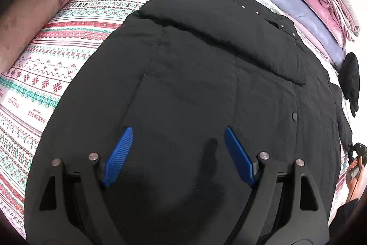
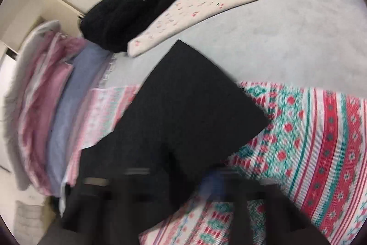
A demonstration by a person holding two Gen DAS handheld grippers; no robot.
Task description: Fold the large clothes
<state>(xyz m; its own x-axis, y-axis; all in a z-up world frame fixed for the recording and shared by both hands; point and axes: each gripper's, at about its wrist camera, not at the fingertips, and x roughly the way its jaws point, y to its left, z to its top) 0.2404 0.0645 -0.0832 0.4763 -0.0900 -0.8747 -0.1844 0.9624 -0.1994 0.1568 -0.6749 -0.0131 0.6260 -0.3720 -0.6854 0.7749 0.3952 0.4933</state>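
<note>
"HANDMADE" lettering [image 1: 37, 114] upside down on patterned sheet [image 1: 45, 43] beside black coat [image 1: 195, 84]

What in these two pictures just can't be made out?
- Right wrist view: the right gripper is smeared by motion blur; whether its jaws pinch the black coat can't be seen.
- Left wrist view: the coat's near hem is hidden behind the left gripper and cut off by the bottom edge.
- Left wrist view: the person's hand is cropped by the right edge.
</note>
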